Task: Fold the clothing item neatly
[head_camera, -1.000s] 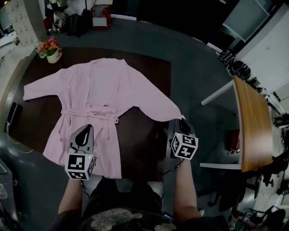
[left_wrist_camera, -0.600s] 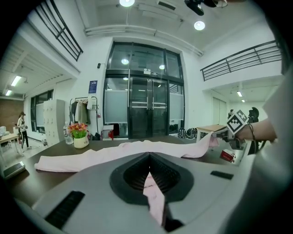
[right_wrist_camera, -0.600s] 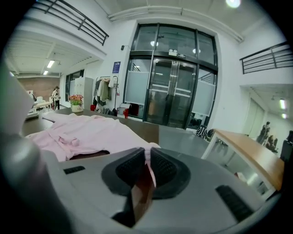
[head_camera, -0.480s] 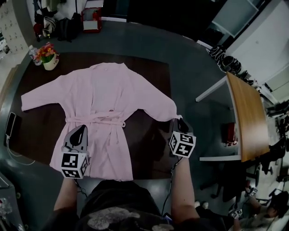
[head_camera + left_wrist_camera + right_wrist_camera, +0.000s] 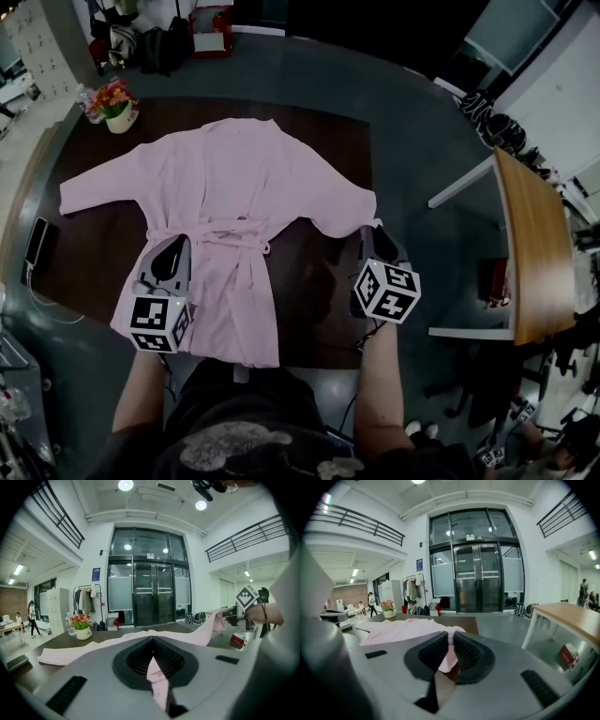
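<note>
A pink robe (image 5: 234, 178) lies spread face up on the dark table (image 5: 319, 291), sleeves out to both sides and its belt tied at the waist. My left gripper (image 5: 172, 251) rests on the robe's lower left side, shut on a pinch of pink cloth (image 5: 157, 679) that shows between its jaws. My right gripper (image 5: 372, 234) is at the table's right edge, shut on the cuff of the right sleeve (image 5: 451, 657). From the left gripper view, the right gripper (image 5: 244, 607) holds the sleeve end lifted a little above the table.
A pot of flowers (image 5: 117, 101) stands at the table's far left corner. A phone (image 5: 37, 242) lies at the left edge. A wooden desk (image 5: 534, 253) stands to the right, with a red box (image 5: 494, 281) under it. Bags and a red case (image 5: 211, 19) sit on the floor beyond.
The head view has swung about a little. Both grippers keep the same hold on the robe, and the robe lies much as before.
</note>
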`<act>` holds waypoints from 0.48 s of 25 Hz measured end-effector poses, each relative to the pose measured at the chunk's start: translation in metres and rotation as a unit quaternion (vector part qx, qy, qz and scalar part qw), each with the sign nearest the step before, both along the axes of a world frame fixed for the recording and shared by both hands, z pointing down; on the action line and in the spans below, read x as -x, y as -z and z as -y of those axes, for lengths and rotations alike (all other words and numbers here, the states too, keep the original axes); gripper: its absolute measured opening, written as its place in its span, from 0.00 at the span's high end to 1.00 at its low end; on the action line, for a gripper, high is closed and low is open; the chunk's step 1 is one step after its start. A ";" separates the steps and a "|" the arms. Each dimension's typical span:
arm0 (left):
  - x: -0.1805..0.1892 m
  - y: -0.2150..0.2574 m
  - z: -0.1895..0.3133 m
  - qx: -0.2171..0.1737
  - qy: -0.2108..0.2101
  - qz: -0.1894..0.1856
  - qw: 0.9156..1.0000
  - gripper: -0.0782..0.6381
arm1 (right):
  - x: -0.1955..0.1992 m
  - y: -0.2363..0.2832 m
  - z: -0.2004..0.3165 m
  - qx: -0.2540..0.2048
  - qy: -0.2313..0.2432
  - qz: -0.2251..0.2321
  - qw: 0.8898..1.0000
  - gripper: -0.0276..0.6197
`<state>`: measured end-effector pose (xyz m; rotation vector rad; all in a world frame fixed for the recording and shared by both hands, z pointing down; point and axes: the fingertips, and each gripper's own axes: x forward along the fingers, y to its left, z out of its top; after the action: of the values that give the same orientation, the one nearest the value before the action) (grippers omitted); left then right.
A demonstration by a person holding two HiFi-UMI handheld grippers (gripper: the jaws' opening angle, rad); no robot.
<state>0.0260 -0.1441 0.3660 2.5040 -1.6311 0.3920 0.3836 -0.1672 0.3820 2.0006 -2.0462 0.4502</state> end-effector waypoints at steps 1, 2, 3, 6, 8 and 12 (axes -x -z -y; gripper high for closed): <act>0.003 0.002 0.001 -0.002 0.001 0.001 1.000 0.88 | 0.011 0.000 0.002 0.003 0.008 -0.001 1.000 0.91; 0.007 0.003 0.001 -0.003 0.002 0.003 1.000 0.88 | 0.023 0.001 0.003 0.005 0.020 -0.005 1.000 0.91; 0.011 0.004 0.003 -0.004 0.003 0.004 1.000 0.88 | 0.037 0.002 0.005 0.005 0.033 -0.013 0.999 0.91; 0.035 0.002 0.008 -0.005 0.009 0.004 1.000 0.88 | 0.076 0.004 0.014 0.007 0.065 -0.034 0.997 0.91; 0.056 -0.002 0.014 -0.004 0.010 0.000 1.000 0.88 | 0.101 0.004 0.023 0.006 0.070 -0.033 0.997 0.91; 0.096 -0.011 0.029 0.002 -0.003 -0.006 1.000 0.88 | 0.147 0.005 0.044 0.007 0.067 -0.052 0.996 0.91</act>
<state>-0.0704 -0.1735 0.3770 2.5030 -1.6177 0.3813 0.2361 -0.2112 0.3766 1.8245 -2.0904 0.3251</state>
